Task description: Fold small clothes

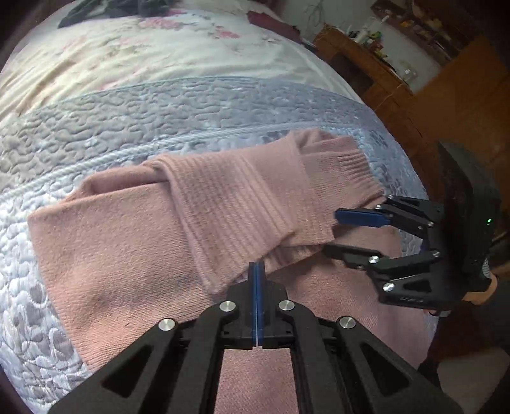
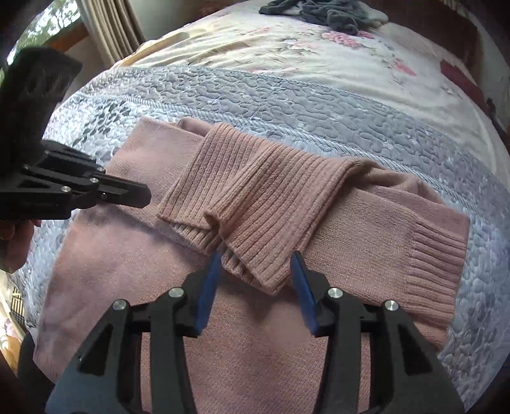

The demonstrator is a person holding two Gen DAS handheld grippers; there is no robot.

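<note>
Your left claw (image 1: 257,277) is pressed together empty, your right claw (image 2: 256,270) spread at the pink sweater's (image 2: 134,254) folded sleeve cuff (image 2: 255,251), bed (image 2: 318,102) open beyond.

Quilted bedspread (image 1: 134,121), dark clothes heap (image 2: 322,11), wooden shelves (image 1: 366,67), curtain (image 2: 108,28).

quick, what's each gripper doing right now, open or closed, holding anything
Left gripper: shut, pads together, holding nothing, above the pink sweater.
Right gripper: open, empty, fingers either side of the ribbed collar.
</note>
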